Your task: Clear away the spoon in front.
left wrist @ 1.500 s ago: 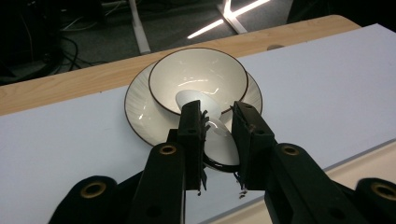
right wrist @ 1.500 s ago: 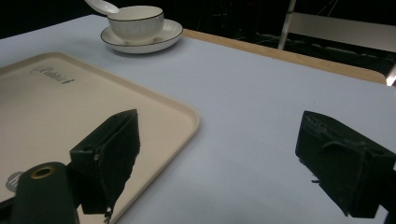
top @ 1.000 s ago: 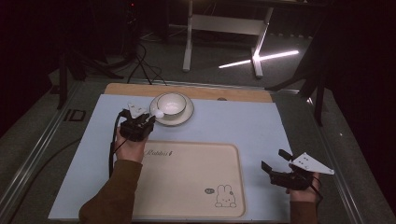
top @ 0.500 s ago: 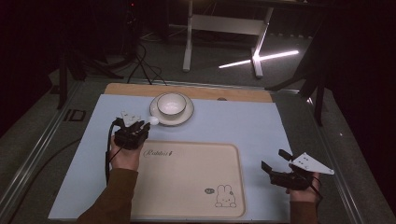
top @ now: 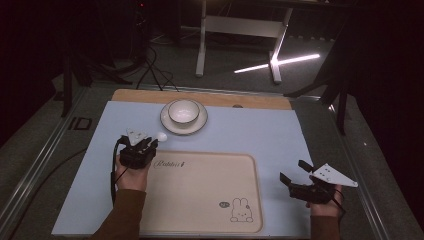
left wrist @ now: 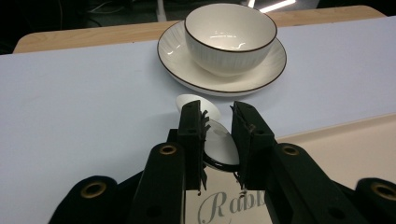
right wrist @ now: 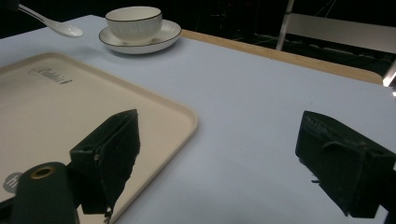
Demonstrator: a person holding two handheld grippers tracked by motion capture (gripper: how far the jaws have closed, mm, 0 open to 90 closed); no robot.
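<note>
My left gripper (top: 149, 143) is shut on the handle of a white spoon (top: 161, 135), just past the tray's far left corner. In the left gripper view the spoon (left wrist: 198, 103) sticks out between the jaws, its bowl end low over the blue mat, short of the saucer (left wrist: 266, 70). A white bowl (top: 183, 111) stands on that saucer (top: 170, 125) at the far middle of the mat. My right gripper (top: 296, 176) rests open at the near right, beside the cream tray (top: 200, 190), with nothing between its fingers. The right gripper view shows the spoon (right wrist: 65, 29) left of the bowl (right wrist: 134, 21).
The cream tray with a rabbit print (top: 240, 210) lies bare at the near middle of the blue mat (top: 260, 130). A wooden table edge (top: 250, 100) runs along the far side. Beyond it are a dark floor, cables and a white stand (top: 240, 25).
My left hand has drawn back from the bowl toward the person and sunk a little, carrying the spoon. The right hand has stayed put.
</note>
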